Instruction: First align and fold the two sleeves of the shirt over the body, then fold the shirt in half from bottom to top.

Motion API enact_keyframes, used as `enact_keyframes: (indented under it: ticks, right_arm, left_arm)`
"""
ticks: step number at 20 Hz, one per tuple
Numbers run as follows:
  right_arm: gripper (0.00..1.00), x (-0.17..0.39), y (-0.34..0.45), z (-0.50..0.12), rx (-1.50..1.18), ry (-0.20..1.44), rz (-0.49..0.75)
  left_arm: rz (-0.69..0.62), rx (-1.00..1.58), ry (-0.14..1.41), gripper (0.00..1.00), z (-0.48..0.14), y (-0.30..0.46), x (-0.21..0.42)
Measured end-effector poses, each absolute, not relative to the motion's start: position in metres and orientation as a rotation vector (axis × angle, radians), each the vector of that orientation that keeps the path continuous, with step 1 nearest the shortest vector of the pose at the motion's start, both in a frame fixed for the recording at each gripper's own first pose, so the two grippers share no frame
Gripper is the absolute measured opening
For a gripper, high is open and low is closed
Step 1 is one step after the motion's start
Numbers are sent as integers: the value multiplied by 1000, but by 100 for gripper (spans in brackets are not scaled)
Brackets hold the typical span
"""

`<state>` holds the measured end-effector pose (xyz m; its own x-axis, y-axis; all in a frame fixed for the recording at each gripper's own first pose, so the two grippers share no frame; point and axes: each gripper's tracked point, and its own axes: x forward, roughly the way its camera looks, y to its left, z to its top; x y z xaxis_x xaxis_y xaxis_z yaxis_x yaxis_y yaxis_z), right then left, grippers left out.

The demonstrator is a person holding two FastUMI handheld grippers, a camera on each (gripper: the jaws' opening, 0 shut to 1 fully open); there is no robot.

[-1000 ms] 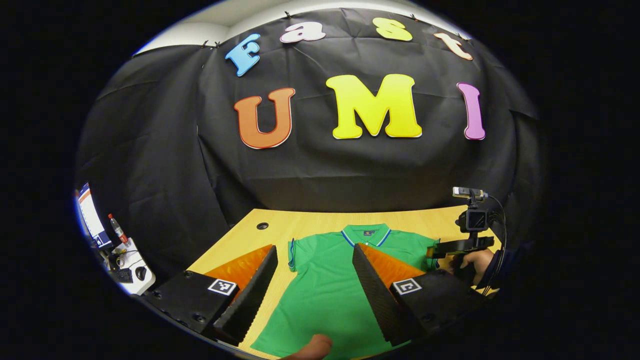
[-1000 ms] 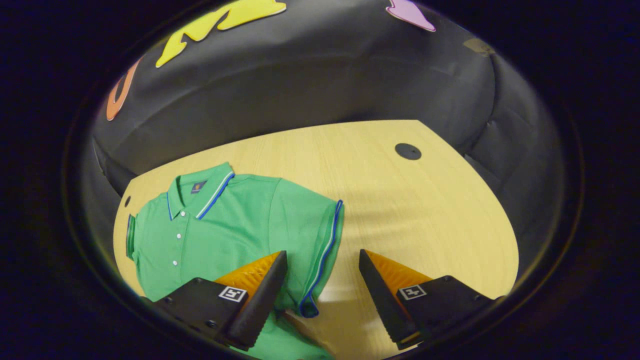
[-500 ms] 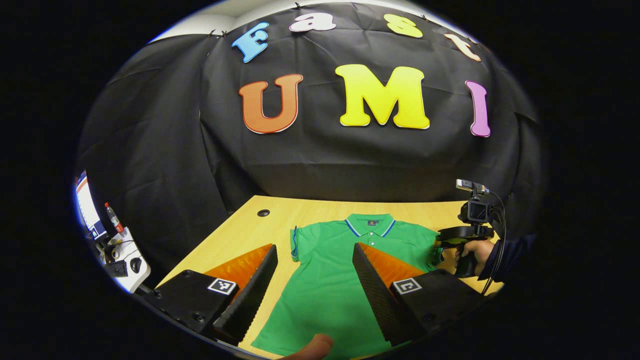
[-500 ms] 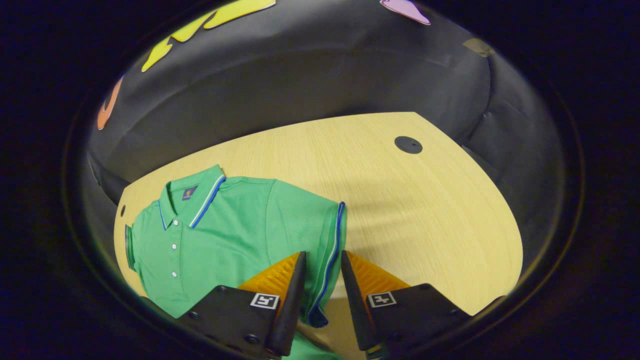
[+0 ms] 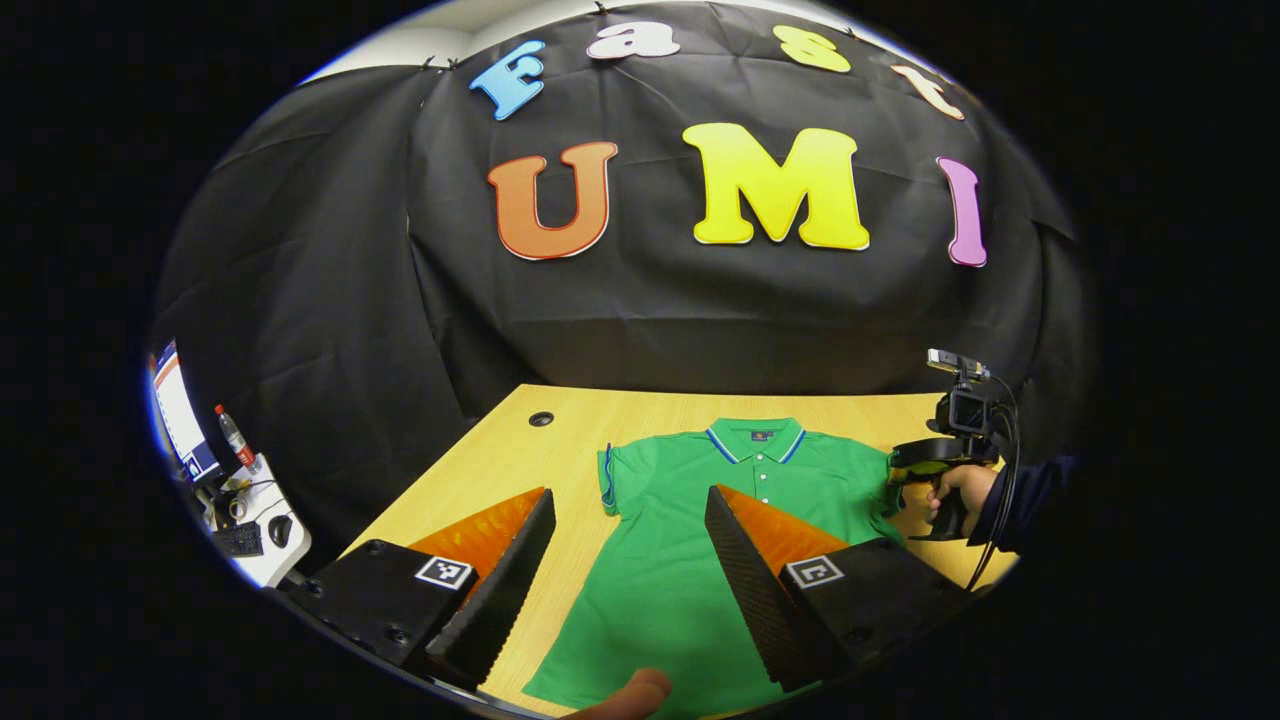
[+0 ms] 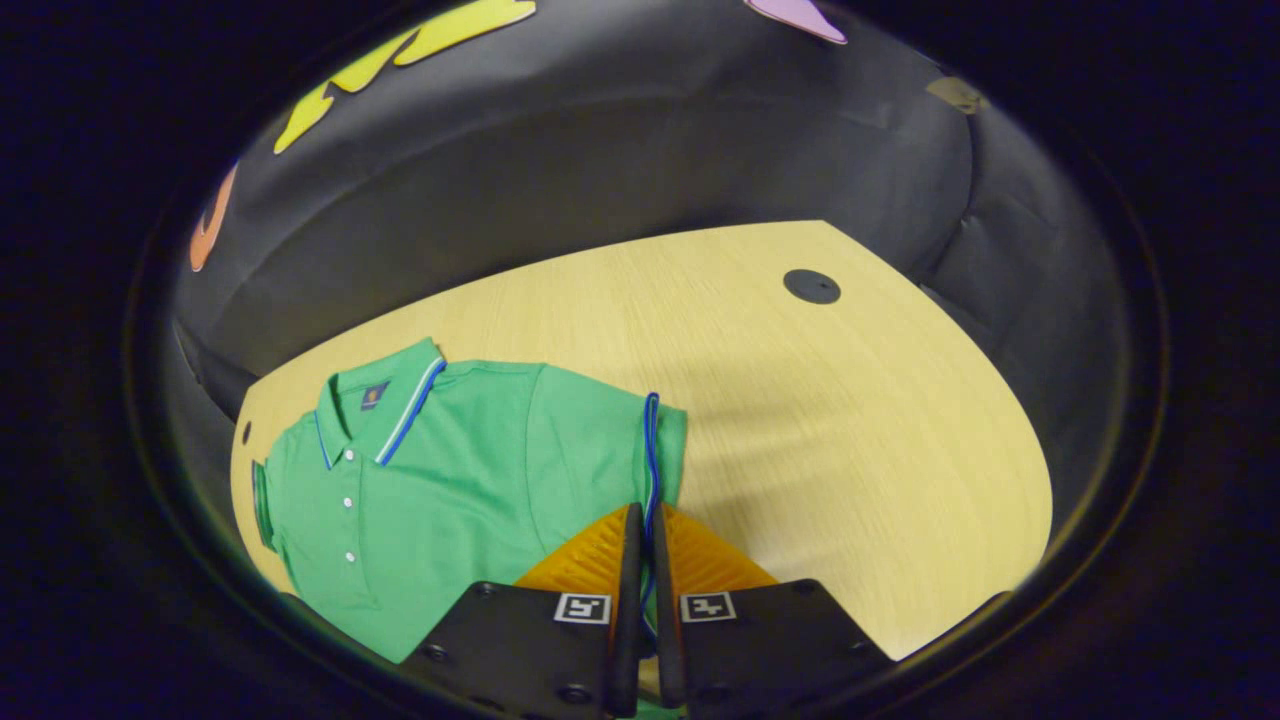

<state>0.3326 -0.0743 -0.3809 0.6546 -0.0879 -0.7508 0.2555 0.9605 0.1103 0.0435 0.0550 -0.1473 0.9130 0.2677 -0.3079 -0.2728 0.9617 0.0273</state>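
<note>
A green polo shirt (image 5: 700, 540) with a blue-striped collar lies flat, front up, on the wooden table (image 5: 480, 470). My left gripper (image 5: 628, 494) hovers open above the shirt's lower left part, holding nothing. In the right gripper view my right gripper (image 6: 647, 512) is shut on the blue-trimmed cuff of the shirt's (image 6: 440, 480) right-hand sleeve (image 6: 610, 440); the cuff stands up between the fingers. The left gripper view shows that right gripper (image 5: 900, 472) at the shirt's right edge, held by a hand (image 5: 955, 485).
Round cable holes sit in the table at the far left (image 5: 541, 418) and far right (image 6: 811, 286). Bare table (image 6: 820, 420) stretches right of the shirt. A side desk (image 5: 255, 520) with a bottle and a mouse stands off to the left. A fingertip (image 5: 625, 695) shows at the bottom.
The right gripper's fingers have come together on the sleeve cuff, which now stands upright between them. The left gripper stays open; its view shifted slightly left.
</note>
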Motion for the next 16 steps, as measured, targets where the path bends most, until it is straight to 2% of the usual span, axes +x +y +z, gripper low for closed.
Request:
enact_keyframes:
  ticks: [1,3,4,10,16]
  right_arm:
    - [4,333,-75,-377,213,827,-200]
    - [0,331,-77,-365,207,812,-195]
    - [4,332,-78,-358,207,800,-195]
    - [4,338,-67,-310,177,719,-185]
    - [4,341,-16,-292,154,688,-90]
  left_arm:
    - [277,-13,312,98,-147,58,43]
    - [278,-7,305,98,-147,63,40]
    - [277,-7,301,98,-146,66,38]
    - [260,-20,287,98,-138,78,34]
    - [253,-30,291,98,-146,99,27]
